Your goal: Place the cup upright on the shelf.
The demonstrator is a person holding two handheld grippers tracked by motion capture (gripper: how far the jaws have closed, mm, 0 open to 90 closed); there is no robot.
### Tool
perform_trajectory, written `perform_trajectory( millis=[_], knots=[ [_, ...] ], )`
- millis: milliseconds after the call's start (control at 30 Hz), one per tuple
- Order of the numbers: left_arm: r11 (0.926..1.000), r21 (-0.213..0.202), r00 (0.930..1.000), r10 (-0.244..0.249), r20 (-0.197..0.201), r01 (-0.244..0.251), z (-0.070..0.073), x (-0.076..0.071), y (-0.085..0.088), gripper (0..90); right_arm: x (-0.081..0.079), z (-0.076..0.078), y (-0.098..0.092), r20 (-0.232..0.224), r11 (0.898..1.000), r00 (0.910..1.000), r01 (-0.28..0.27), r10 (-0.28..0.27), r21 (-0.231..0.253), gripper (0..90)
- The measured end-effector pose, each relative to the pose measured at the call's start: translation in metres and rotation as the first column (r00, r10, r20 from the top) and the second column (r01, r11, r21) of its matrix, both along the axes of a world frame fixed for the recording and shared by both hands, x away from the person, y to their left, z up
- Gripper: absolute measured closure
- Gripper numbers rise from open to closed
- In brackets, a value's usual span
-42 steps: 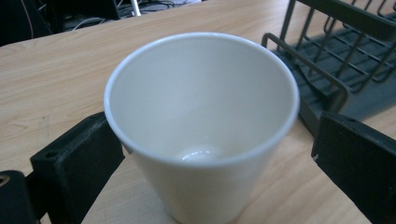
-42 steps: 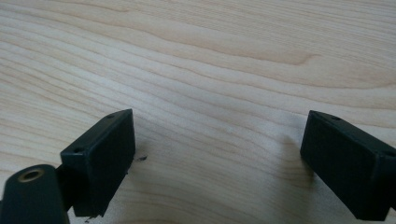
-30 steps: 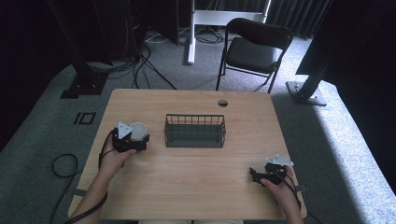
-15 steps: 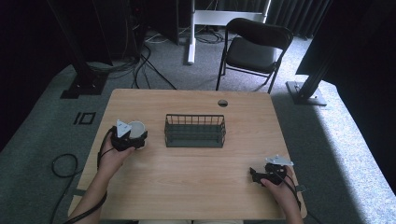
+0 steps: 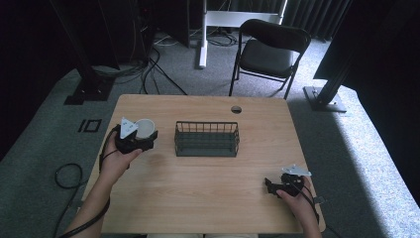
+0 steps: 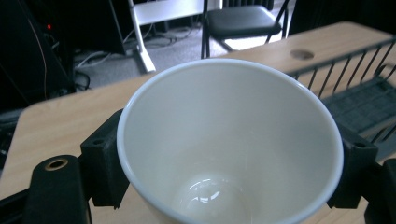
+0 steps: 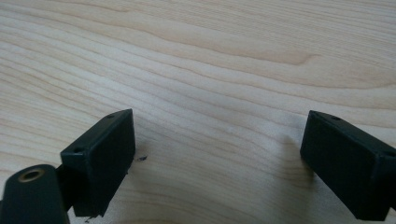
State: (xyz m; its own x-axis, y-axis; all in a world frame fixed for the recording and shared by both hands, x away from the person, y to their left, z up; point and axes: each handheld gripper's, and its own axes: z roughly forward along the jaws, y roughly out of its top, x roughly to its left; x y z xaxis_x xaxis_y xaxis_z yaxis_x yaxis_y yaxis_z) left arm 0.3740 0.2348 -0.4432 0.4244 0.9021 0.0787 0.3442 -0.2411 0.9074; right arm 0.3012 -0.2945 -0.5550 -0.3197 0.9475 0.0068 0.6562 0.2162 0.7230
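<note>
One white cup (image 6: 229, 144) sits clamped in the left gripper (image 5: 134, 139) near the table's (image 5: 208, 198) left edge, beside one wire basket (image 5: 206, 139); the right gripper (image 5: 277, 186) gapes wide, holding nothing.

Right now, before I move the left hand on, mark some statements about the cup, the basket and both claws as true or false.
1. The left claw is shut on the white cup. True.
2. The cup holds liquid. False: it is empty.
3. The wire basket has things in it. False: nothing lies in it.
4. The right claw stands open over bare table. True.
5. A folding chair stands beyond the table. True.
</note>
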Motion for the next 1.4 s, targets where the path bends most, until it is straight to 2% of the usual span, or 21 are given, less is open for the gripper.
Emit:
perform_trajectory(
  millis=[100,133,200,300,433,567,733,867,1100,1300,1400],
  knots=[
    [0.9998,0.010,0.9997,-0.018,0.017,0.018,0.012,-0.001,-0.005,20.3,0.000,0.000,0.000,0.000,1.000,1.0000,0.000,0.000,0.000,9.8],
    [0.9998,0.010,0.9997,-0.018,0.017,0.018,0.012,-0.001,-0.005,20.3,0.000,0.000,0.000,0.000,1.000,1.0000,0.000,0.000,0.000,9.8],
    [0.9986,0.002,0.9984,-0.053,0.019,0.053,0.023,-0.002,-0.011,20.3,0.000,0.000,0.000,0.000,1.000,1.0000,0.000,0.000,0.000,9.8],
    [0.9977,0.006,0.9972,-0.068,0.030,0.068,0.032,-0.001,-0.015,20.3,0.000,0.000,0.000,-0.001,1.000,1.0000,0.001,-0.001,0.001,9.8],
    [0.9973,-0.003,0.9961,-0.073,0.050,0.073,0.044,0.001,-0.021,20.3,0.000,0.000,0.000,0.000,1.000,1.0000,0.000,0.000,0.000,9.8],
    [0.9947,-0.022,0.9930,-0.099,0.065,0.100,0.055,0.002,-0.030,20.3,0.000,0.000,0.000,0.000,1.000,1.0000,0.000,0.000,0.000,9.8],
    [0.9914,-0.016,0.9892,-0.128,0.071,0.130,0.061,0.005,-0.044,20.3,0.000,0.000,0.000,0.000,1.000,1.0000,0.000,0.000,0.000,9.9],
    [0.9862,-0.024,0.9839,-0.162,0.077,0.164,0.064,0.009,-0.062,20.3,0.000,0.000,0.000,0.000,1.000,1.0000,0.001,-0.001,0.001,9.8],
    [0.9772,-0.040,0.9756,-0.205,0.078,0.208,0.065,0.014,-0.089,20.3,0.000,0.000,0.000,0.002,1.000,1.0000,0.001,-0.001,0.000,9.8],
    [0.9691,-0.030,0.9670,-0.242,0.082,0.245,0.064,0.019,-0.111,20.3,0.000,0.000,0.000,0.001,1.000,1.0000,0.001,-0.001,0.001,9.8],
    [0.9669,-0.048,0.9658,-0.246,0.080,0.251,0.064,0.021,-0.120,20.3,0.000,0.000,0.000,0.001,1.000,1.0000,0.001,-0.001,0.001,9.8]
  ],
)
